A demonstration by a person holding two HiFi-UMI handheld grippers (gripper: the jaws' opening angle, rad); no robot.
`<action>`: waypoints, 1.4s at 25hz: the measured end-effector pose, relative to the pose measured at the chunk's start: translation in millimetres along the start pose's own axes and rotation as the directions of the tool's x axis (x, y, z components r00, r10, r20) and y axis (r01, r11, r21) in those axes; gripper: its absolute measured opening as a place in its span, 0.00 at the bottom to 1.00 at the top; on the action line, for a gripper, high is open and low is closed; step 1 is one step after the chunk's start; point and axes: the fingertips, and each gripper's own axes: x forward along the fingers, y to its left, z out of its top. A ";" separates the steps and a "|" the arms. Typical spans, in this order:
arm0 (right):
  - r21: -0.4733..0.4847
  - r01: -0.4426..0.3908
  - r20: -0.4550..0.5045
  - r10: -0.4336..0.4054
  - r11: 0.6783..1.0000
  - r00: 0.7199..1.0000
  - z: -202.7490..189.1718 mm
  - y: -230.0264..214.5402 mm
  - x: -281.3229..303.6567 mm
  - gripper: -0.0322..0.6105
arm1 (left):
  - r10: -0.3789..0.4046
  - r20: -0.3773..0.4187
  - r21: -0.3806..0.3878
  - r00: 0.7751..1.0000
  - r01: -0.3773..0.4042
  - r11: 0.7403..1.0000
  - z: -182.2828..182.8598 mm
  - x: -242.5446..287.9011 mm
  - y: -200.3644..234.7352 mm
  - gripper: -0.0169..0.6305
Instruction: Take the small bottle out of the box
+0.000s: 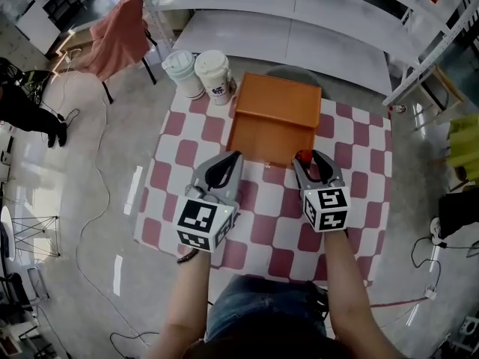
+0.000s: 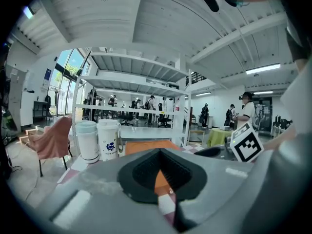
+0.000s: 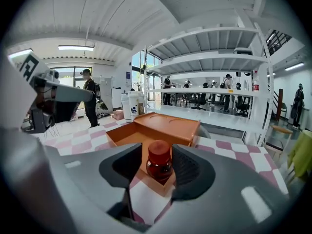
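A small dark-red bottle [image 3: 159,162] with a red cap [image 1: 304,156] stands upright in the near right corner of the open orange box [image 1: 273,118]. My right gripper [image 1: 313,159] is open, its two pads on either side of the bottle with a gap showing on the left. My left gripper [image 1: 232,163] hovers at the box's near left edge. Its jaws are drawn together with nothing between them, and only a thin sliver of the orange box [image 2: 146,146] shows through. The box's lid [image 3: 168,126] lies flat behind it.
The box sits on a small table with a pink-and-white checked cloth [image 1: 352,200]. Two tall paper cups [image 1: 183,73] [image 1: 213,75] stand at the far left corner. A chair draped in pink cloth [image 1: 116,40] and white shelving [image 1: 299,36] lie beyond. People stand in the background.
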 end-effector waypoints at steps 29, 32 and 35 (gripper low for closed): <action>0.056 0.012 0.083 -0.017 0.998 0.996 46.1 -8.2 -33.5 0.27 | 0.032 0.040 0.002 0.999 -0.032 0.999 30.8 -16.6 -3.4 0.02; 0.049 0.003 0.096 -0.008 0.999 0.995 56.2 -7.5 -41.2 0.27 | 0.046 0.072 -0.016 0.996 -0.045 0.999 43.5 -24.4 -4.9 0.02; 0.034 -0.004 0.111 0.001 0.999 0.994 66.1 -5.9 -48.9 0.27 | 0.054 0.092 -0.013 0.994 -0.053 0.999 52.6 -31.3 -8.3 0.02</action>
